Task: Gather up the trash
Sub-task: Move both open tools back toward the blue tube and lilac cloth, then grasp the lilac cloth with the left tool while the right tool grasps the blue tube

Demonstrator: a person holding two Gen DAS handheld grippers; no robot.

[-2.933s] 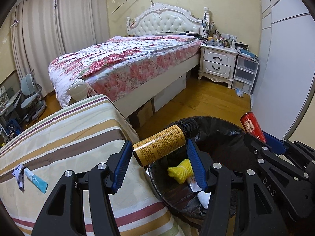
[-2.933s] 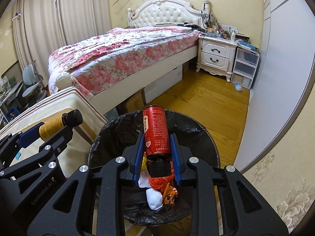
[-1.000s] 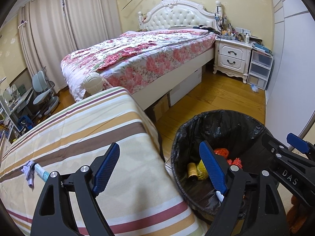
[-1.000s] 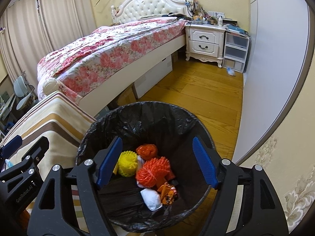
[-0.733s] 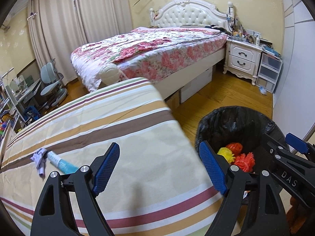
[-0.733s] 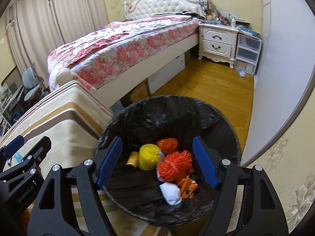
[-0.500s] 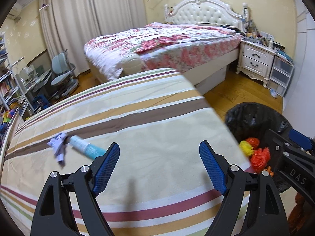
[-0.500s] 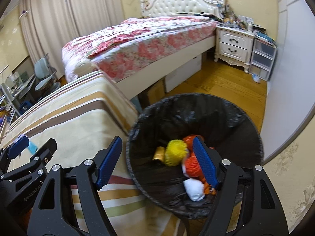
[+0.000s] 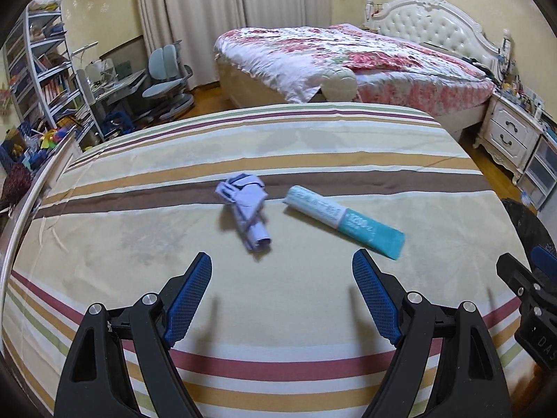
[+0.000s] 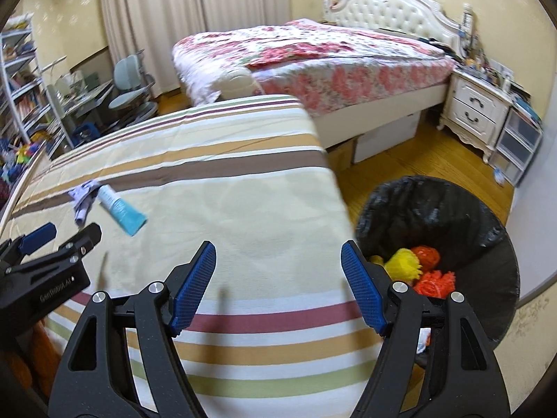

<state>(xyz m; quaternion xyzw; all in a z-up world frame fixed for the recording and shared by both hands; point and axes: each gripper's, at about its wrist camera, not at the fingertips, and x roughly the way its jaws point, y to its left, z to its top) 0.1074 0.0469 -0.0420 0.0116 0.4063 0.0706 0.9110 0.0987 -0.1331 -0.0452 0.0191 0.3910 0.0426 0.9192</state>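
Observation:
A crumpled lilac paper wad [image 9: 248,210] and a white-and-teal tube [image 9: 344,222] lie side by side on the striped bedcover [image 9: 278,313]. My left gripper [image 9: 282,271] is open and empty, just short of them. Both also show in the right wrist view, the wad [image 10: 83,199] and the tube [image 10: 120,210], far left. My right gripper [image 10: 276,261] is open and empty over the bed's right edge. The black-lined trash bin [image 10: 487,244] stands on the floor to its right, holding yellow and orange trash [image 10: 417,268].
A floral double bed [image 9: 365,59] stands beyond, with a white nightstand [image 9: 508,136] at right. A desk, chairs [image 9: 167,76] and bookshelves [image 9: 38,80] fill the left. The right gripper's body [image 9: 532,299] shows at the left view's right edge.
Both grippers let go of the yellow bottle and red can into the bin, then swung left. The left gripper now faces the wad and tube; the bin has slid to the right.

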